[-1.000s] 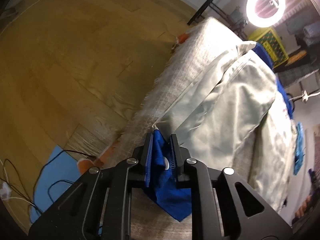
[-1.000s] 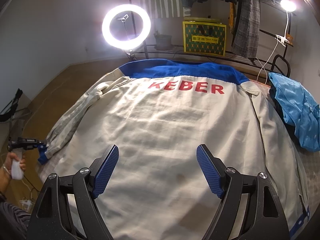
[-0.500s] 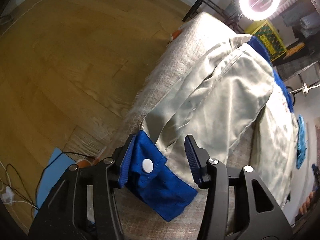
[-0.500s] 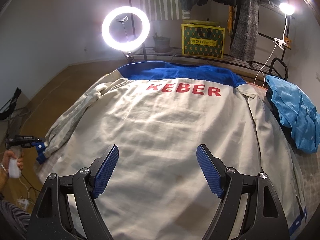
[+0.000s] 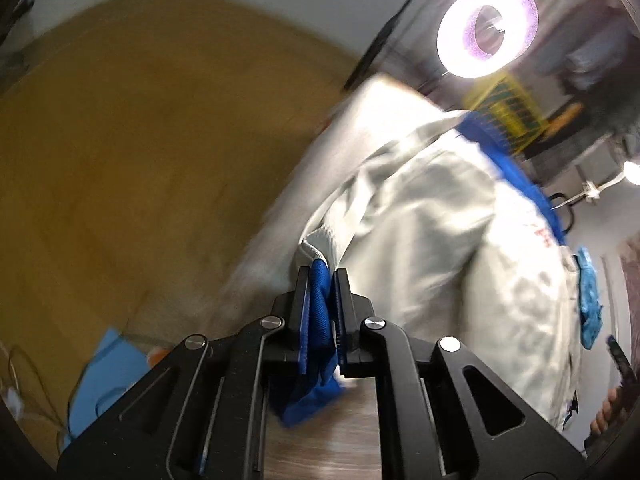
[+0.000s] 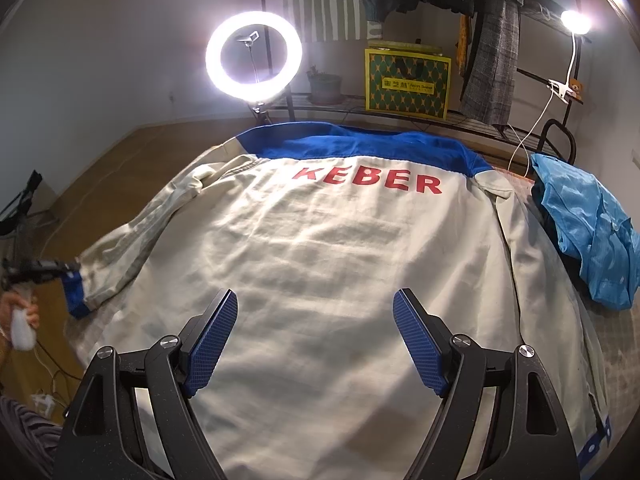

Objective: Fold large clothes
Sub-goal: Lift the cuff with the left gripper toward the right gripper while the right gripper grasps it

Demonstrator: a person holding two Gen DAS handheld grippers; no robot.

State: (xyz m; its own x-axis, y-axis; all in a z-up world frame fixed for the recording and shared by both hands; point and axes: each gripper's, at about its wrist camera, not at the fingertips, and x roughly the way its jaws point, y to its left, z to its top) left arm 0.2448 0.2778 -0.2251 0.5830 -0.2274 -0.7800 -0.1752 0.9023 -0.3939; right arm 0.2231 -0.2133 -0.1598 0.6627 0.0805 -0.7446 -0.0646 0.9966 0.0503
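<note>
My left gripper (image 5: 322, 280) was closing its jaws on the blue cuff (image 5: 319, 312) of the cream cotton jacket (image 6: 320, 280) spread on the table; my right gripper (image 6: 314, 340) hovered wide open, empty. I judged a high, slow lift best for laying that sleeve (image 6: 136, 236) flat across the back.

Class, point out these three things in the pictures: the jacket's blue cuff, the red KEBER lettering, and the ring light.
blue cuff (image 5: 318, 312), left wrist view, fabric between the pads.
KEBER lettering (image 6: 366, 179), right wrist view, middle letter.
ring light (image 6: 213, 56), right wrist view, glowing rim.

one jacket (image 6: 328, 280), two hand-held grippers (image 6: 314, 340), one ring light (image 6: 253, 55)
</note>
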